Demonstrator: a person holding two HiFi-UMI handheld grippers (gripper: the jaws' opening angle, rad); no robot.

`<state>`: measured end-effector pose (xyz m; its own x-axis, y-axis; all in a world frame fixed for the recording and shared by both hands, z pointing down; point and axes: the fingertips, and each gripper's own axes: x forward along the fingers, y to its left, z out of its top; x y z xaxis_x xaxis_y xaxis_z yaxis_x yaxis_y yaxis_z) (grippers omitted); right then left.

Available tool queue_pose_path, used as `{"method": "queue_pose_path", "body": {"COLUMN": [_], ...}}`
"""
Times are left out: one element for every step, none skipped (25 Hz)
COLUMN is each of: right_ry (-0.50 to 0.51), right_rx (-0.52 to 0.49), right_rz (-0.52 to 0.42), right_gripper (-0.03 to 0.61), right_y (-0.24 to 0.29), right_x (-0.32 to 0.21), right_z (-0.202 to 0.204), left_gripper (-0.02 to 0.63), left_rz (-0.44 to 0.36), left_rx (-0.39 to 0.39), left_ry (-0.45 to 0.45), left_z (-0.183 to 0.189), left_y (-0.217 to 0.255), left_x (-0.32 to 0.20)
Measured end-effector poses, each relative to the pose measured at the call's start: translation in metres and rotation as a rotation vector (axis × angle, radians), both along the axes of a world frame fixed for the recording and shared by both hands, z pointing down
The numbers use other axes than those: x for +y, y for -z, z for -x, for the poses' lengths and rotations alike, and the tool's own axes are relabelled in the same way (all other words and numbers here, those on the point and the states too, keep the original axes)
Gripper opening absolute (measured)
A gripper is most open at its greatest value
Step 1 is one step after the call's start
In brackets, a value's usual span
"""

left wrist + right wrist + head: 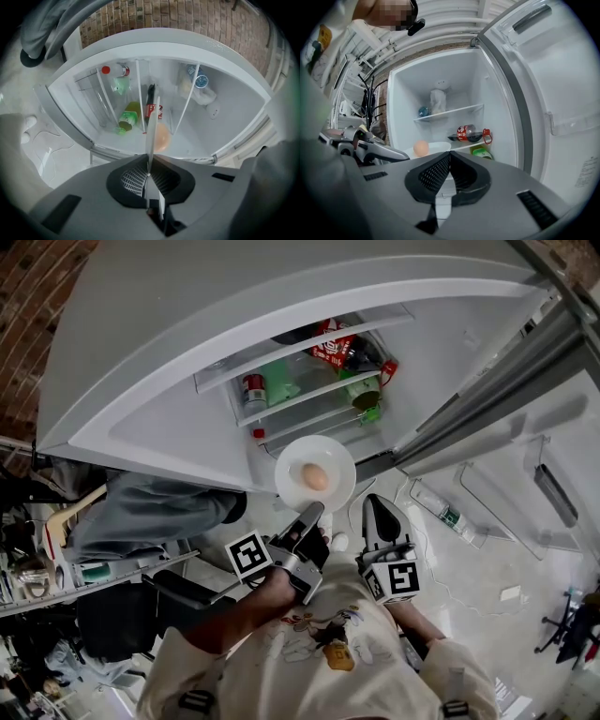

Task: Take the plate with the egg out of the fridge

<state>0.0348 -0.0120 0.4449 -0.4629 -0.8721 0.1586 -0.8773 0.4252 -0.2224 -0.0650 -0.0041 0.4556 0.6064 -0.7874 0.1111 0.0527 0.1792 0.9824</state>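
Observation:
A white plate (330, 457) with a brown egg (315, 476) on it hangs in front of the open fridge (281, 343), outside the shelves. My left gripper (312, 512) is shut on the plate's near rim. In the left gripper view the plate (153, 131) shows edge-on as a thin upright line between the jaws of the left gripper (149, 163), with the egg (162, 137) just right of it. My right gripper (375, 505) is beside the plate on the right, shut and holding nothing. The right gripper view shows that right gripper (448, 158), and beyond it the egg (421, 148) on the plate (438, 148).
A cola bottle (469, 133) lies on a fridge shelf, with a green bottle (481, 152) below it. A red-capped bottle (116, 71) stands further in. The open fridge door (562, 93) is on the right. A person in grey (150, 512) stands at the left.

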Motion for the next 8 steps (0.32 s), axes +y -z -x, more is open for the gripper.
{"method": "queue_pose_path", "body": {"right_ry": [-0.001, -0.002, -0.003, -0.003, -0.005, -0.006, -0.008, -0.010], "right_rx": [-0.001, -0.002, -0.003, -0.004, -0.004, -0.006, -0.008, -0.010], "right_rz": [-0.001, -0.002, -0.002, -0.002, -0.001, 0.000, 0.002, 0.005], "right_gripper": [0.006, 0.006, 0.006, 0.006, 0.006, 0.006, 0.006, 0.006], "right_y": [0.0002, 0.0004, 0.0007, 0.0009, 0.0009, 0.0008, 0.0005, 0.0002], "right_x": [-0.0002, -0.0003, -0.0004, -0.0006, -0.0006, -0.0006, -0.0005, -0.0002], "right_z": [0.0000, 0.0001, 0.0001, 0.0002, 0.0004, 0.0006, 0.0009, 0.0012], "left_gripper": [0.023, 0.023, 0.023, 0.023, 0.023, 0.023, 0.023, 0.023], "left_rz": [-0.001, -0.001, -0.002, -0.002, -0.003, -0.004, -0.005, -0.007], "left_rx": [0.000, 0.000, 0.000, -0.001, -0.001, -0.002, -0.003, -0.004], "left_ry": [0.001, 0.002, 0.003, 0.002, 0.001, 0.000, 0.000, 0.000], "left_z": [0.0004, 0.0007, 0.0009, 0.0010, 0.0011, 0.0012, 0.0014, 0.0016], "left_y": [0.0001, 0.0002, 0.0004, 0.0008, 0.0012, 0.0017, 0.0023, 0.0029], "left_x": [-0.0002, -0.0005, -0.0006, -0.0007, -0.0006, -0.0005, -0.0003, 0.0000]}}
